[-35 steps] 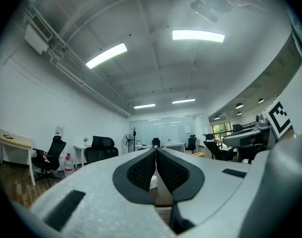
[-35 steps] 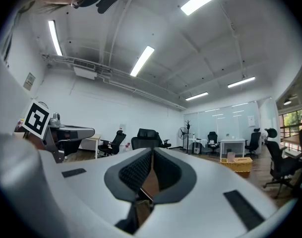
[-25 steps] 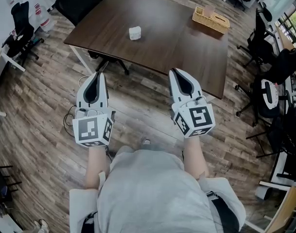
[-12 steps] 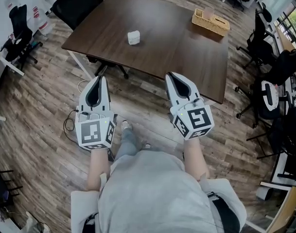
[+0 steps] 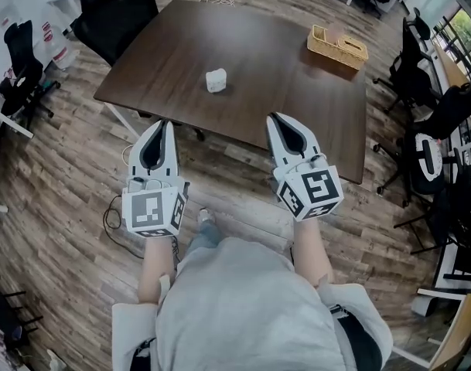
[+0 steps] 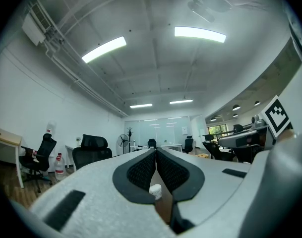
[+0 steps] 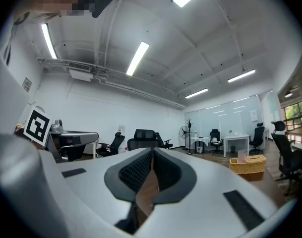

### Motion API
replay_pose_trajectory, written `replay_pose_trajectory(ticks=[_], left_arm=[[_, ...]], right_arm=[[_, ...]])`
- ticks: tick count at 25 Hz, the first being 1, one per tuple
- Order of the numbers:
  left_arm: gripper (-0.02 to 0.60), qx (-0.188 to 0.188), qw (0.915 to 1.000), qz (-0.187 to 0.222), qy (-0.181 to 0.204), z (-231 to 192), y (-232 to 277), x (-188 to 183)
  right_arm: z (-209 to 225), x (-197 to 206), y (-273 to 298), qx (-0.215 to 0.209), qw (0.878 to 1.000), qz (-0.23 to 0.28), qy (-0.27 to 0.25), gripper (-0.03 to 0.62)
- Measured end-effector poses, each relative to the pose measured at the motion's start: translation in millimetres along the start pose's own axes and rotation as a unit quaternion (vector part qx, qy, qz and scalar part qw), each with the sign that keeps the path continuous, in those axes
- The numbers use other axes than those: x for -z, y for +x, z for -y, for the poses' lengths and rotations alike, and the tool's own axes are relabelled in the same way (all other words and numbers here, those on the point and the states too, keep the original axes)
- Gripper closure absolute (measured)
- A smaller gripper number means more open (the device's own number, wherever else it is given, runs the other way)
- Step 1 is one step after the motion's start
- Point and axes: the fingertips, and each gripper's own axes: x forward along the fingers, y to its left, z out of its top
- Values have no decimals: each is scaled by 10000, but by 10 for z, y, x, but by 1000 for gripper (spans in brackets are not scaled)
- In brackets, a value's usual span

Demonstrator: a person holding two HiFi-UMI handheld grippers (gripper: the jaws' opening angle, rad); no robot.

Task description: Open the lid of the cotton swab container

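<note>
You hold both grippers in front of your body, over the wooden floor (image 5: 57,178) and just short of the near edge of the worktop (image 5: 285,79). The left gripper (image 5: 165,124) has its jaws closed together, and nothing is between them. The right gripper (image 5: 274,117) is the same: jaws closed, empty. The cotton swab container (image 5: 215,79), small and white, stands on the dark worktop, well apart from both grippers and more on the side of the left one. A woven basket (image 5: 337,46) stands near the far right corner of the worktop.
</note>
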Motion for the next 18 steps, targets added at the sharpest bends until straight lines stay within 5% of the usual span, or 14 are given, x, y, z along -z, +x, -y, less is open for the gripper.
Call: replay_pose_trajectory(ticks=[18], left_arm=[[569,468,9989,7,-69,-1032,908,173]], right_arm=[[-103,-29,1218,402,9992,8,-16,577]])
